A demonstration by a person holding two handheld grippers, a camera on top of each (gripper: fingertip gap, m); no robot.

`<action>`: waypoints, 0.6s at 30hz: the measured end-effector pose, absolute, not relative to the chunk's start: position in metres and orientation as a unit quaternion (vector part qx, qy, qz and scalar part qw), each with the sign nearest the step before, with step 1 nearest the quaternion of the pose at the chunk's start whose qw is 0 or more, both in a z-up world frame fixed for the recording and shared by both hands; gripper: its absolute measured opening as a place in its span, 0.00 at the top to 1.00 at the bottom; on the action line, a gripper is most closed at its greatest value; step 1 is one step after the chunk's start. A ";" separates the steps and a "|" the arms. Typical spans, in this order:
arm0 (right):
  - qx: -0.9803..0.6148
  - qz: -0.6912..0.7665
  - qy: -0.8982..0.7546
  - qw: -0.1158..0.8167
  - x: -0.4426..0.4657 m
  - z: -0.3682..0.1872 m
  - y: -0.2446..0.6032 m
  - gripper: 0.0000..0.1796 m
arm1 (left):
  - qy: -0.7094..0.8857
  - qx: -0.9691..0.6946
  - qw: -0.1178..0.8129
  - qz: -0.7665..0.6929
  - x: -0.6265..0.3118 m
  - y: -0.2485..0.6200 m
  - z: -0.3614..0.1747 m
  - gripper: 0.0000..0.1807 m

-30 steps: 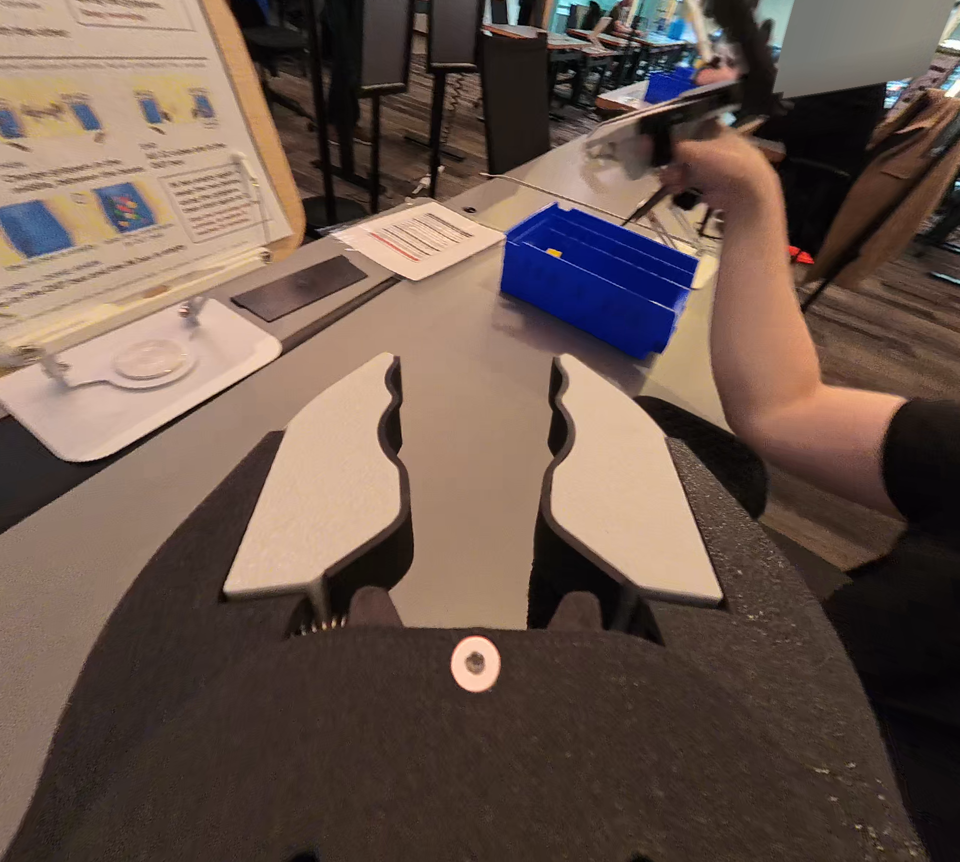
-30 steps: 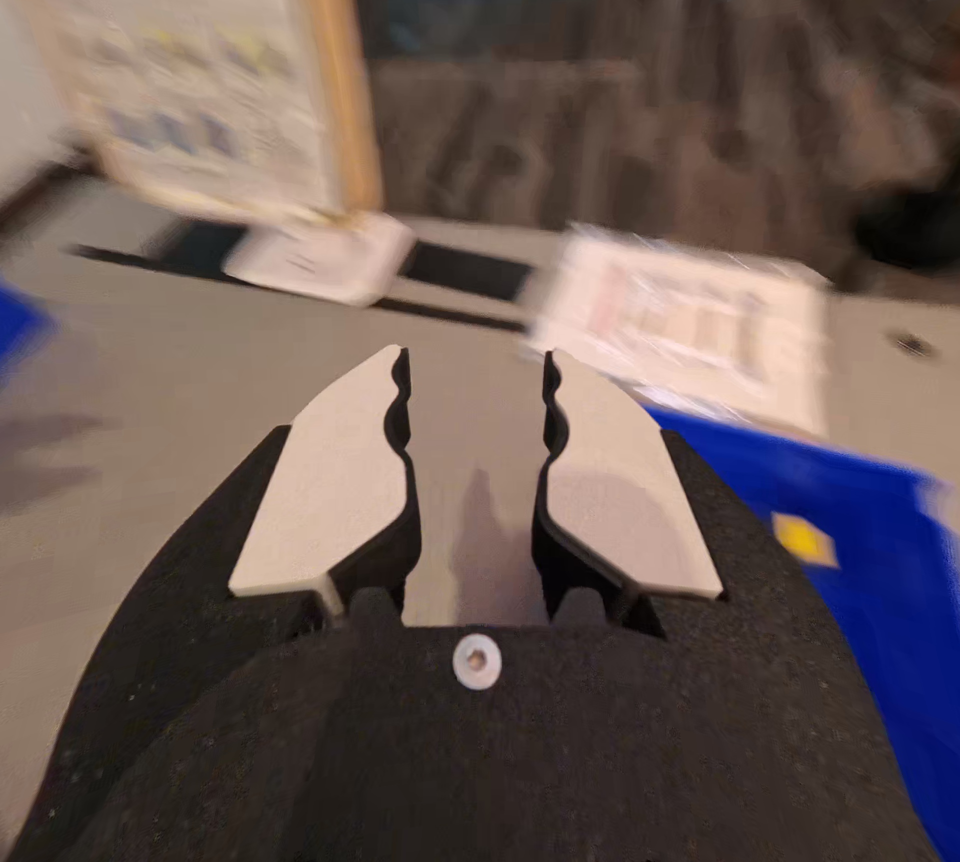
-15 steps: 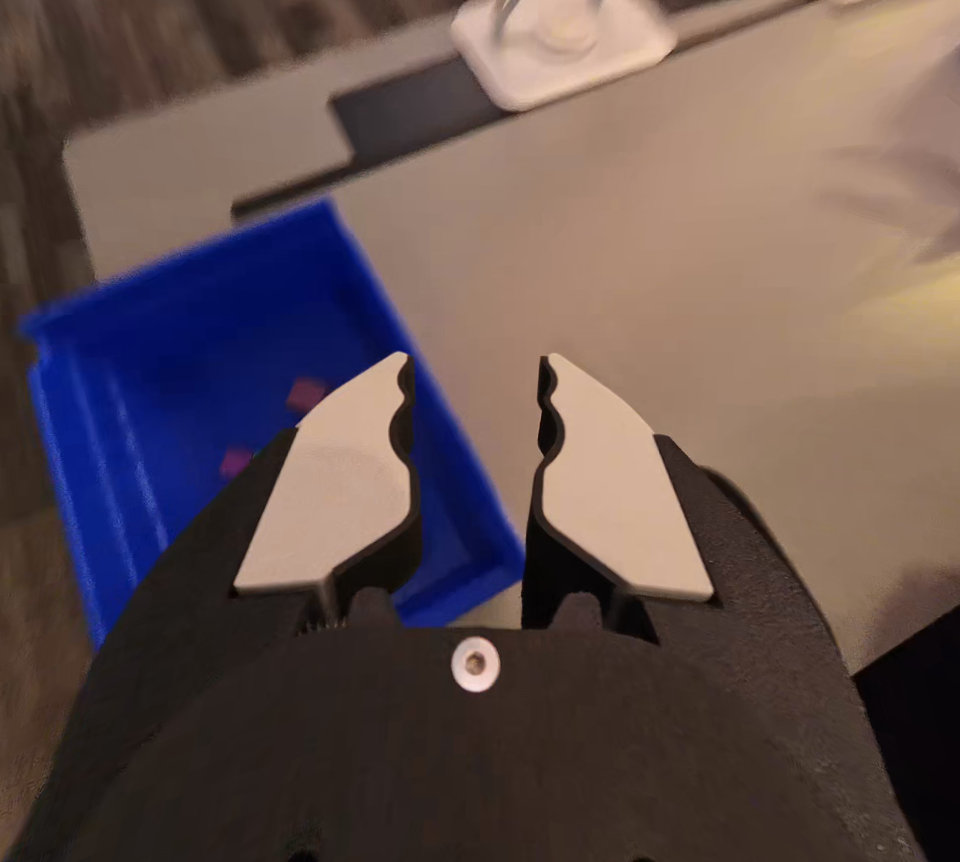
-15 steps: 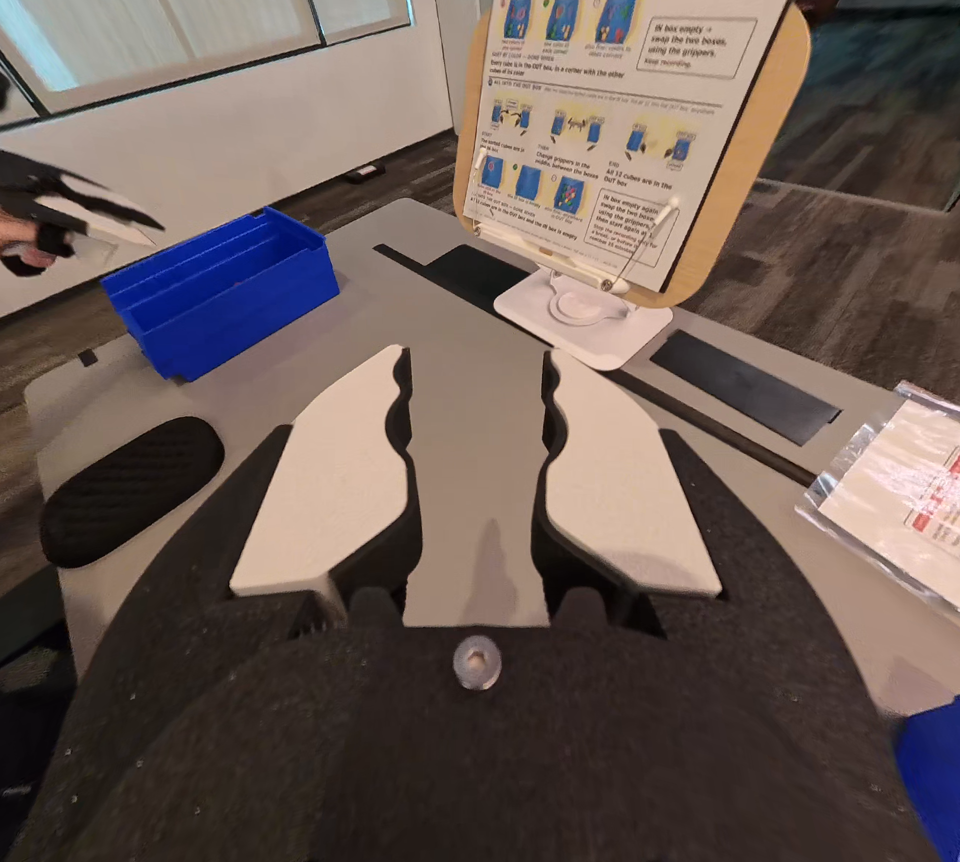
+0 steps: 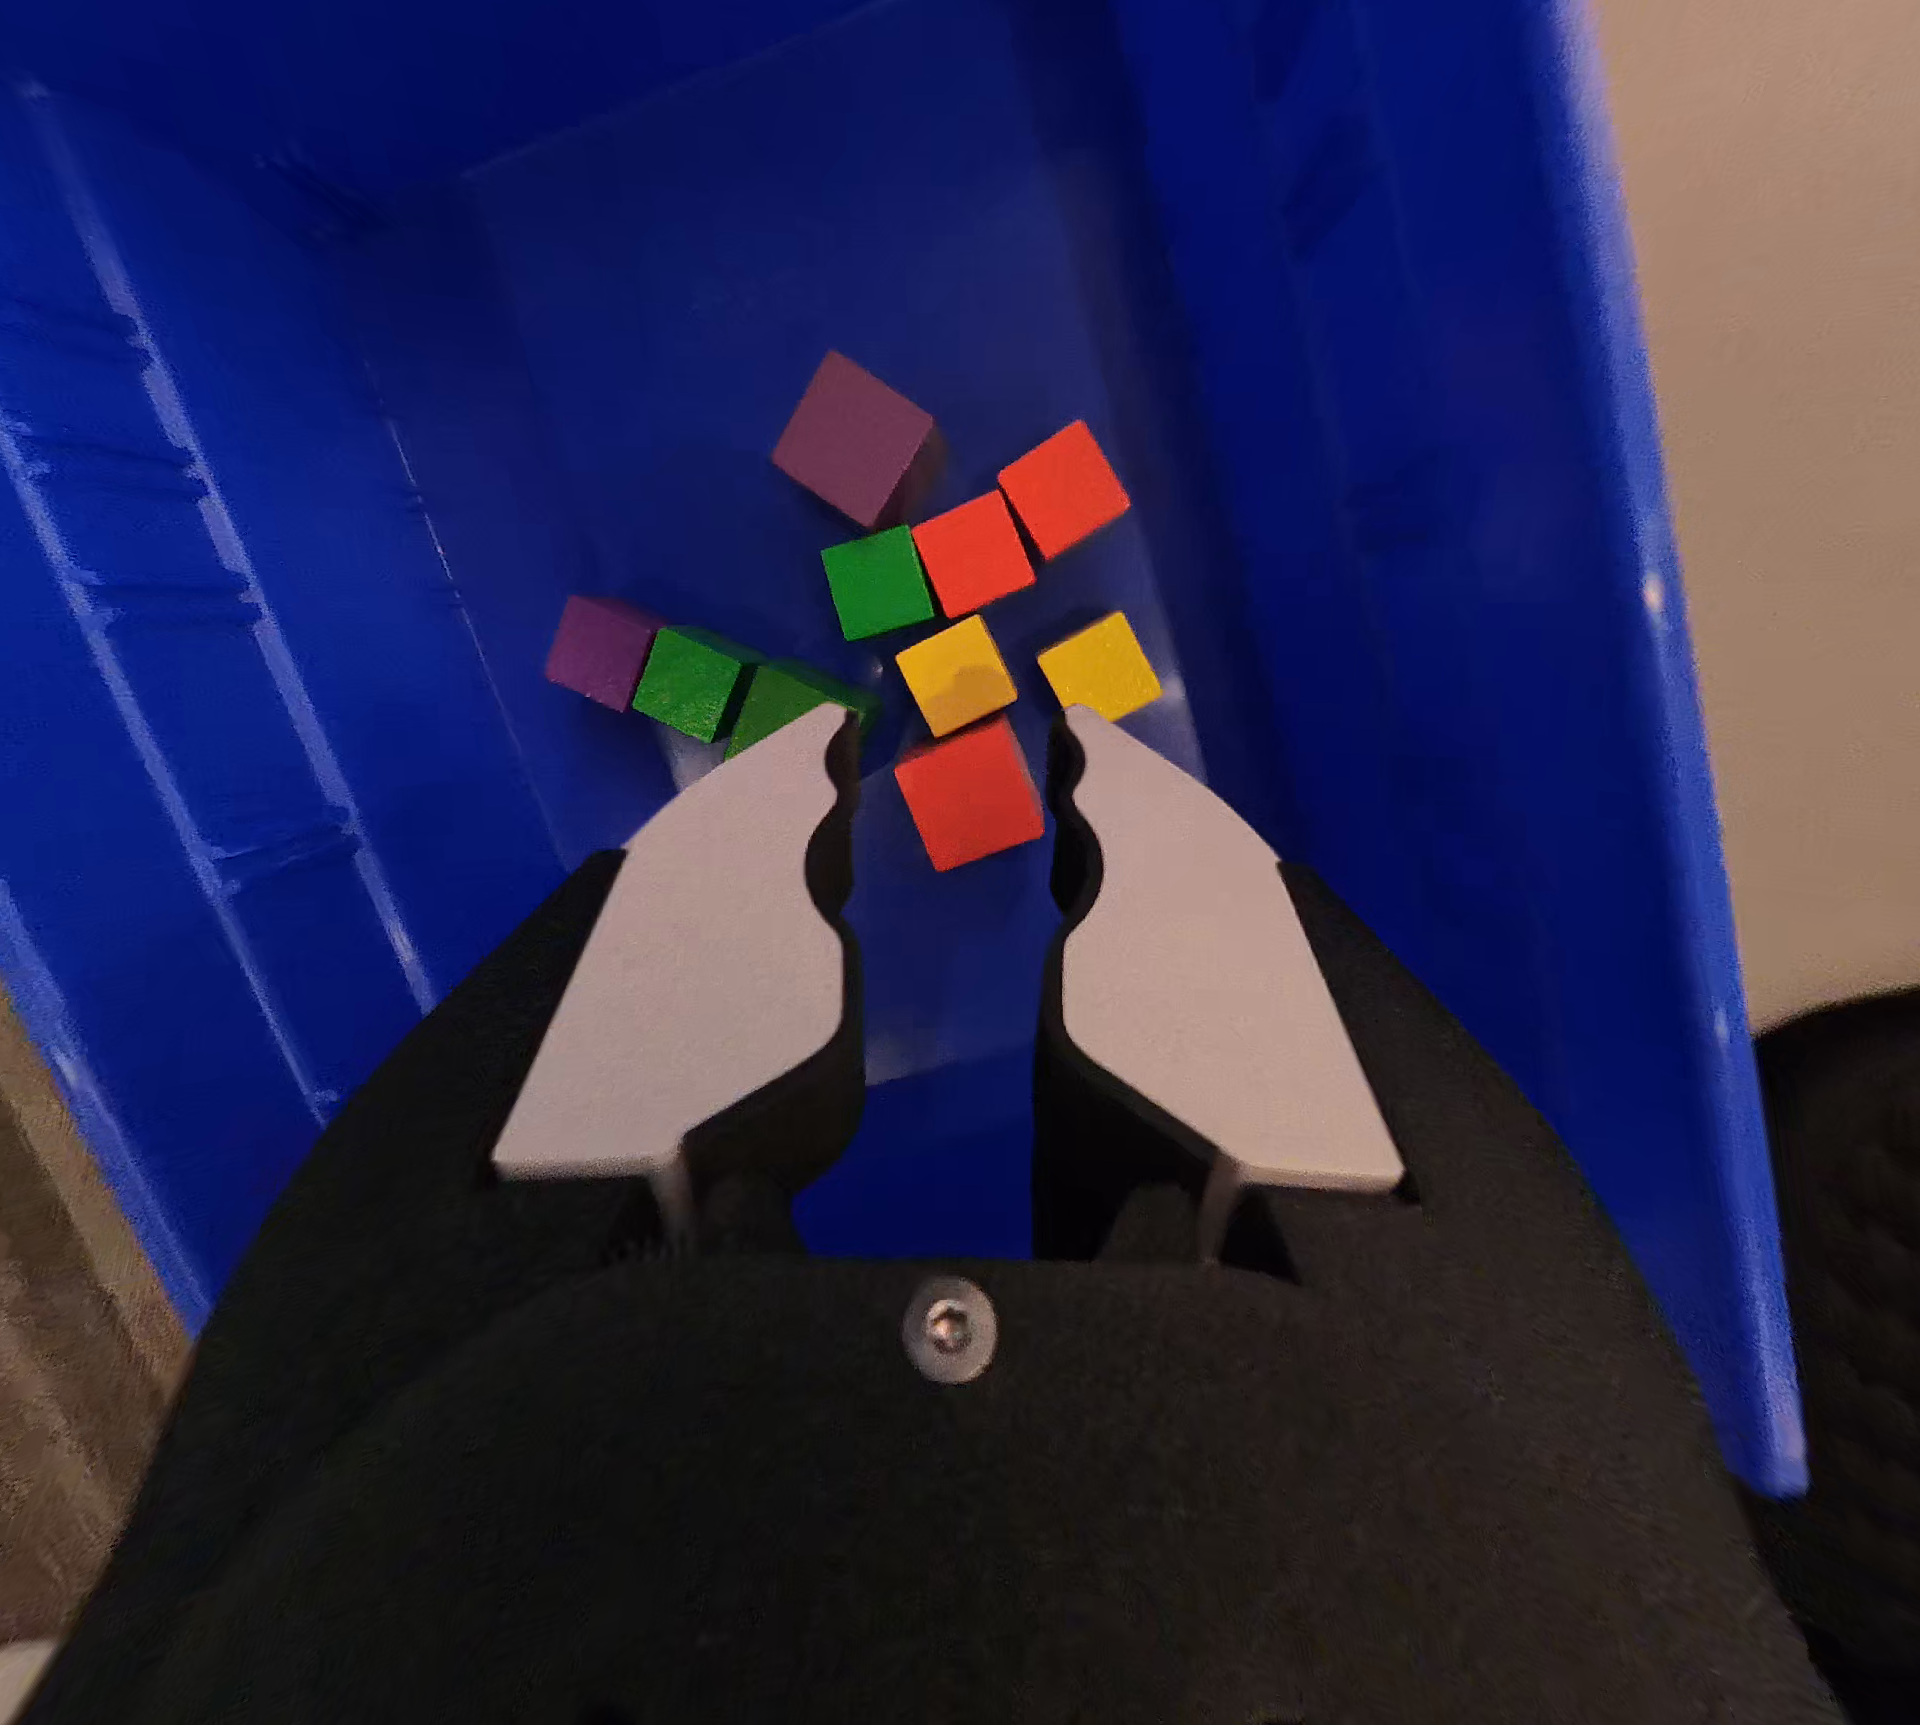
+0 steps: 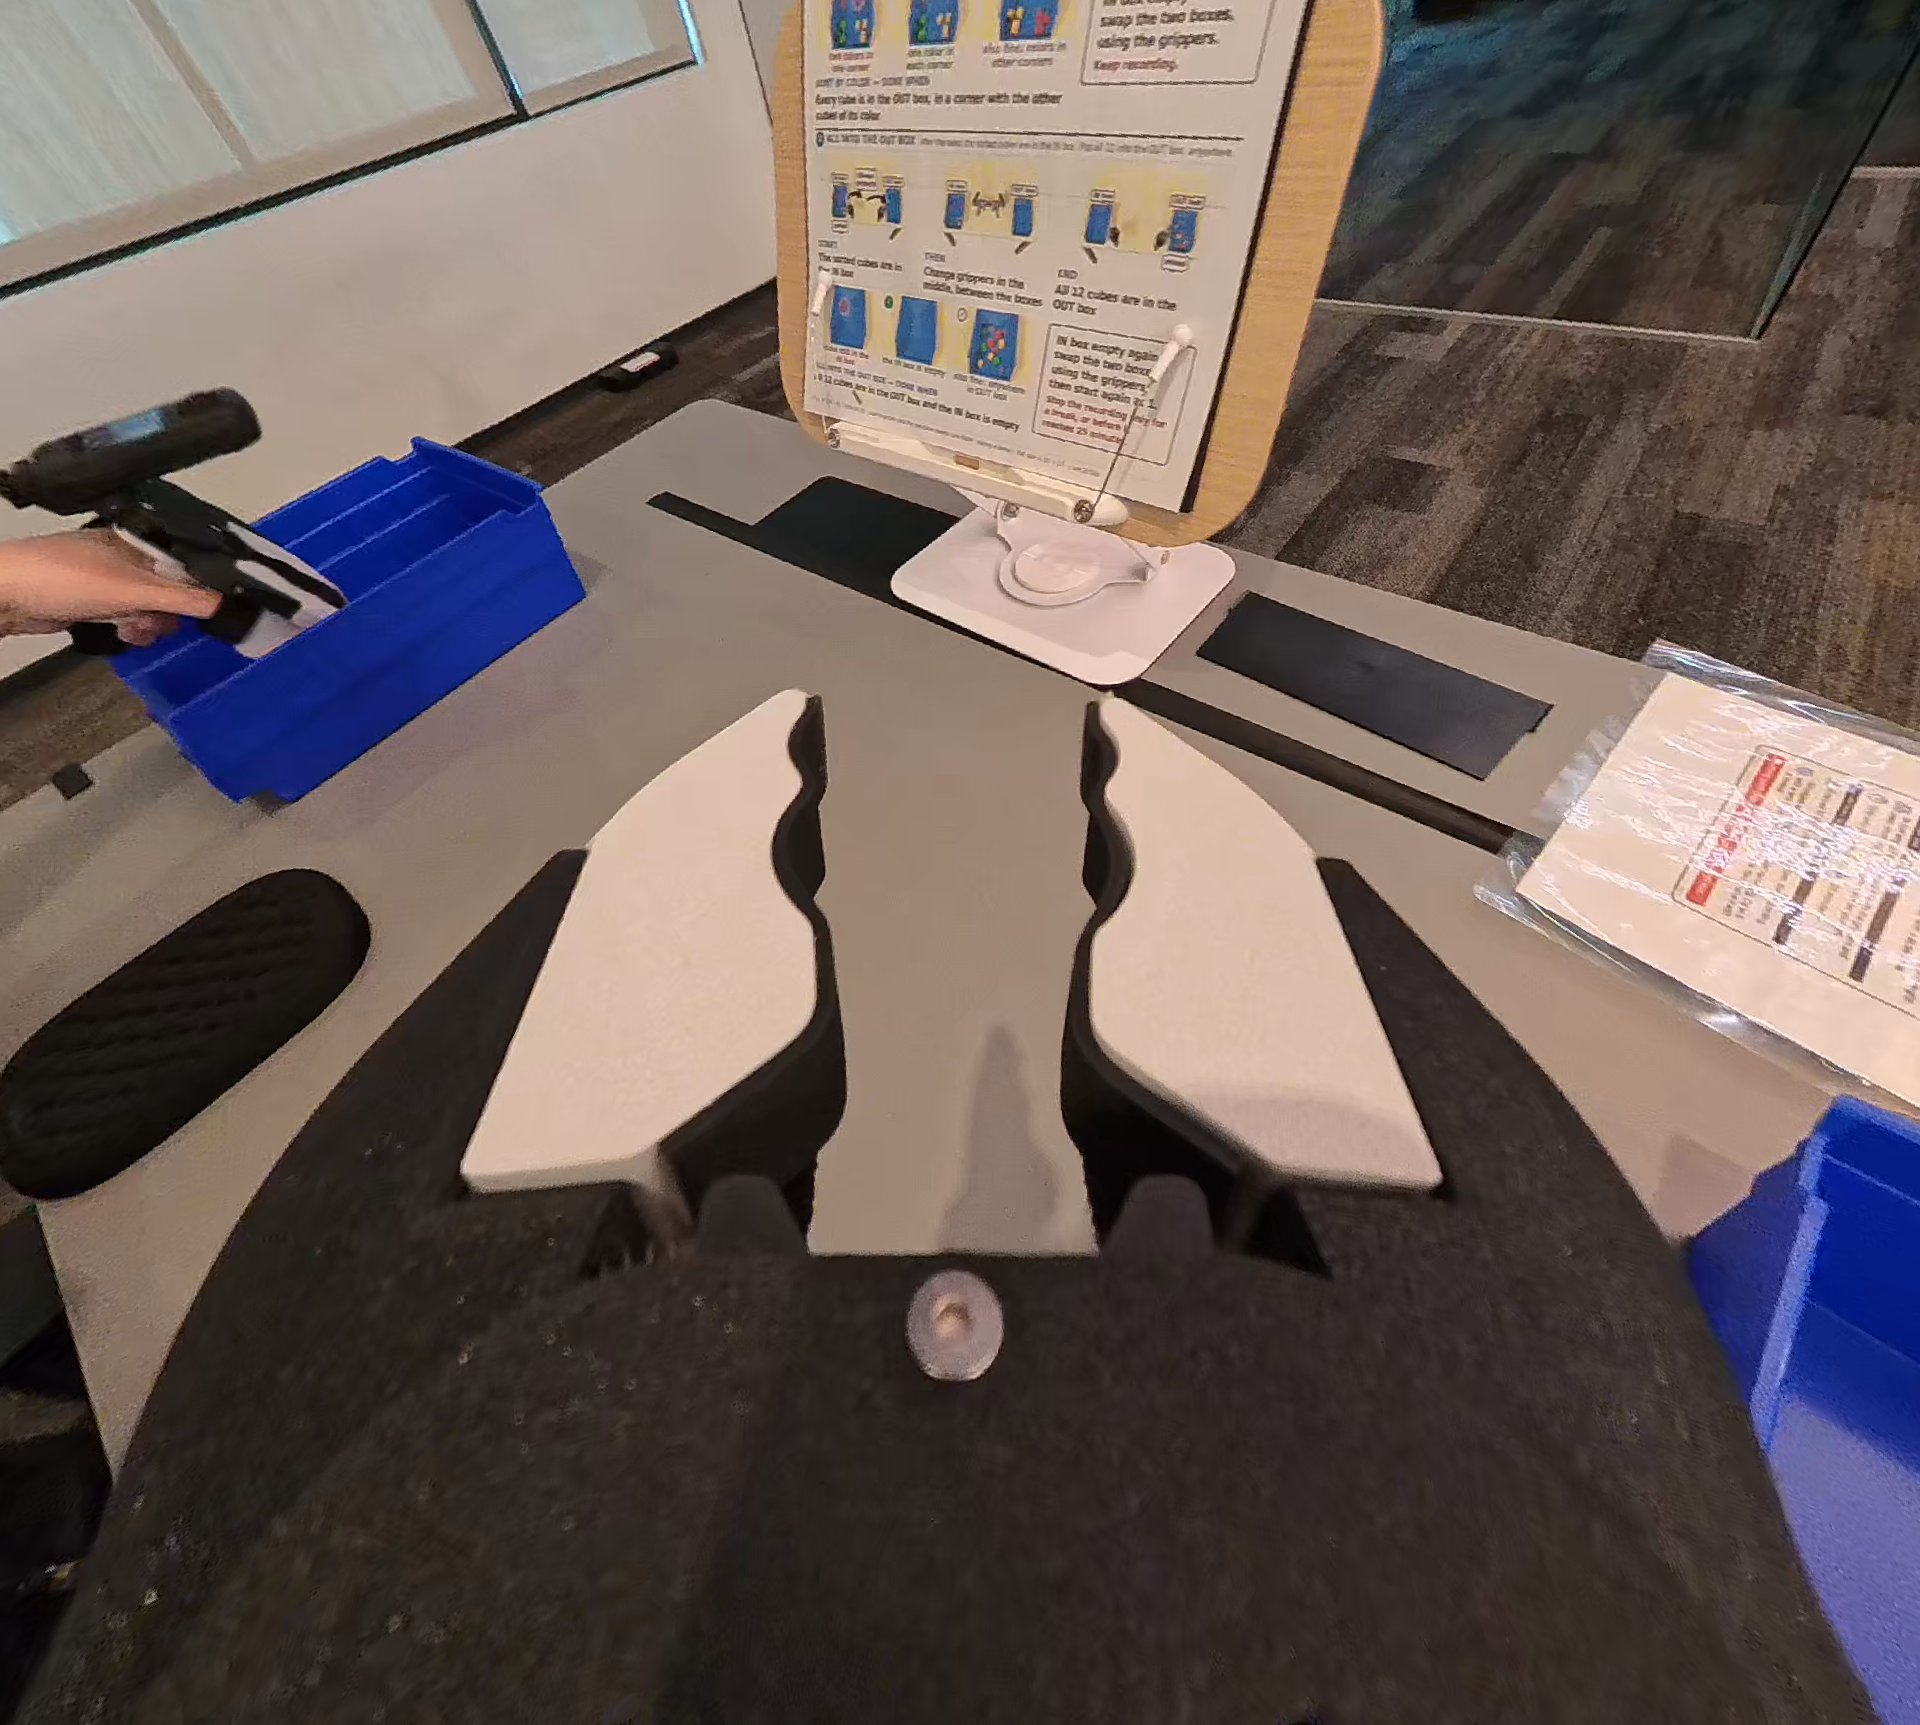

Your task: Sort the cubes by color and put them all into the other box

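red cube (image 5: 968, 792) between open left tongs (image 5: 954, 719) | yellow cubes (image 5: 954, 674) just beyond | right tongs (image 6: 951, 719) open

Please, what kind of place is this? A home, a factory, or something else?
Probably an office or lab set up for recording demonstrations. A grey table carries an instruction board on a stand and two blue boxes; around it are wood-look flooring, a white wall and glass partitions.

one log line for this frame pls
left gripper: open, in box, over red cube | right gripper: open, idle above table
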State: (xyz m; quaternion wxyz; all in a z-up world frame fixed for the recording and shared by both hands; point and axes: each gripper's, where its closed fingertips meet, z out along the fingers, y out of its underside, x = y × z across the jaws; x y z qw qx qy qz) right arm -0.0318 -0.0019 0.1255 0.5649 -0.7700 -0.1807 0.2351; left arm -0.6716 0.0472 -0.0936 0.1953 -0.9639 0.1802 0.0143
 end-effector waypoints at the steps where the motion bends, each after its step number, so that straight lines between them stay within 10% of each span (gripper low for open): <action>1: -0.771 0.235 -0.177 0.565 -0.029 0.125 -0.002 0.74 | 0.173 -0.968 0.182 0.024 -0.674 0.048 -0.098 0.80; 18: -0.793 0.198 -0.157 0.554 -0.006 0.113 0.002 0.73 | 0.051 -0.994 0.070 0.063 -0.685 0.052 -0.115 0.77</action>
